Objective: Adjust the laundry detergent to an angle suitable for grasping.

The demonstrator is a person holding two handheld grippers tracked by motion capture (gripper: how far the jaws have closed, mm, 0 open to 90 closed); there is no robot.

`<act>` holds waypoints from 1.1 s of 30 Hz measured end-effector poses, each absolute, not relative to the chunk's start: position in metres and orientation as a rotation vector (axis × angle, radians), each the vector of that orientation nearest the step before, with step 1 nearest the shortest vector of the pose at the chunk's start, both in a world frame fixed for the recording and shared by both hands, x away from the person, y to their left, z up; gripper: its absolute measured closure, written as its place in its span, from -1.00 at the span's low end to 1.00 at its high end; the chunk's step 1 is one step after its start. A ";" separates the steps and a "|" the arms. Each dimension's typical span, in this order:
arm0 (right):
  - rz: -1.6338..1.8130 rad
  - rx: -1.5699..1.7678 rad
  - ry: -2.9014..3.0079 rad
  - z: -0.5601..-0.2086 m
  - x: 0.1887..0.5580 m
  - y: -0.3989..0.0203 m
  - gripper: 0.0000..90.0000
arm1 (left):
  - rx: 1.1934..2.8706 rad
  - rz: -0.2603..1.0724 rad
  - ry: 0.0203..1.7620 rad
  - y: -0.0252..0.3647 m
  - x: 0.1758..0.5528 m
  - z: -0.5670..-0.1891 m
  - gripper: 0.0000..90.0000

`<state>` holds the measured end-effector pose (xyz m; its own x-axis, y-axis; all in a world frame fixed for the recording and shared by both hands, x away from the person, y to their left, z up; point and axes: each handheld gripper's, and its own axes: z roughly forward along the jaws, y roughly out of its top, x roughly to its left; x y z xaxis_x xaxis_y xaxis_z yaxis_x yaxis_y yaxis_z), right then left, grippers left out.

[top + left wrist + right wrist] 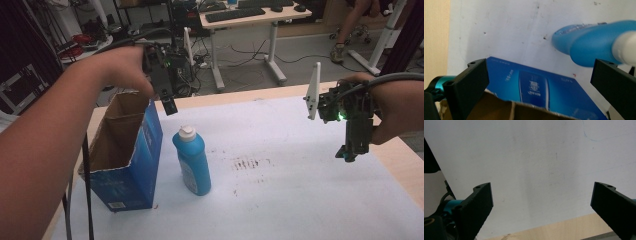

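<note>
A blue bottle (193, 161) with a white cap stands upright on the white sheet (280, 170), just right of an open blue cardboard box (129, 150). My left gripper (170, 104) hangs above the box's far right corner, pointing down. In the left gripper view its jaws are wide apart and hold nothing, with the box (541, 87) and the bottle (594, 47) below them. My right gripper (348, 152) is held high over the right side of the sheet. It is open with nothing between its jaws, and the bare sheet (536, 170) lies beneath.
The table's wooden edge (400, 155) runs along the right of the sheet. Faint reddish smudges (247, 164) mark the sheet's middle. Behind the table stand a desk (250, 20) with keyboards and a seated person's legs (350, 30). Cables trail from both grippers.
</note>
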<state>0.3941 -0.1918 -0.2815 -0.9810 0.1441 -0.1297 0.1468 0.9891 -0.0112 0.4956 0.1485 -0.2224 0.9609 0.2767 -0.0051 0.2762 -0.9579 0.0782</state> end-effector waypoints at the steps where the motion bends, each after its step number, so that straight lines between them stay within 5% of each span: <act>1: -0.031 0.221 3.004 -0.282 0.394 -0.192 -0.93 | 3.033 0.009 0.428 0.148 0.496 -0.222 -0.96; 12: 0.337 0.438 2.952 -0.260 0.370 -0.176 -0.93 | 3.002 0.023 0.398 0.169 0.474 -0.193 -0.96; 33: 1.073 0.811 2.696 -0.289 0.335 -0.127 -0.93 | 3.039 0.034 0.354 0.163 0.474 -0.195 -0.96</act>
